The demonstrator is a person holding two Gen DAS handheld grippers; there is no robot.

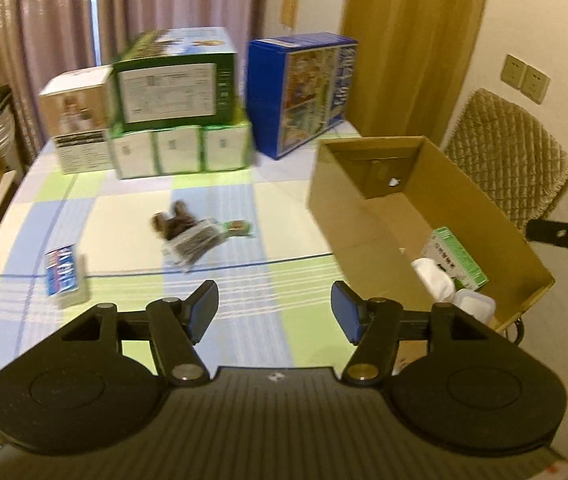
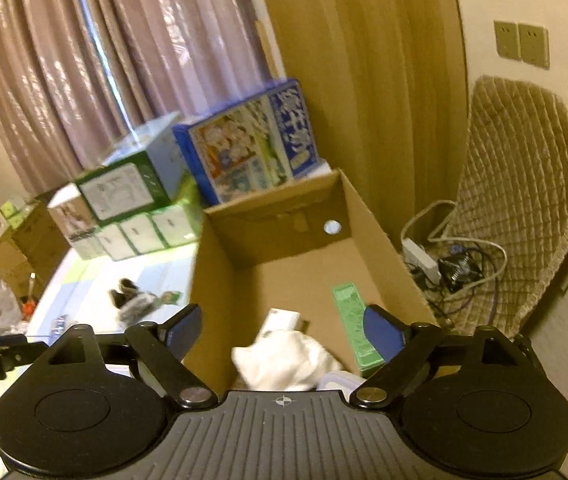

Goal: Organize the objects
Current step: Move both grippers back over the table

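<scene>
The left gripper (image 1: 275,307) hangs over the checked tablecloth (image 1: 123,216) with its jaws spread wide and nothing between them. Ahead lies a blurred bundle (image 1: 193,236), a small blue box (image 1: 63,274) to its left. On the right the cardboard box (image 1: 368,216) holds a green carton (image 1: 460,258) and white cloth (image 1: 434,278).

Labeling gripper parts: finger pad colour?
Blue pads on black fingers; clearest in the left wrist view.

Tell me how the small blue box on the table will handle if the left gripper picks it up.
The blue box looks like thin printed carton, so probably light and crushable under a hard squeeze. Its flat sides should suit the left gripper, whose jaws stand open. It rests flat on the tablecloth, so it likely slides rather than rolls.
</scene>
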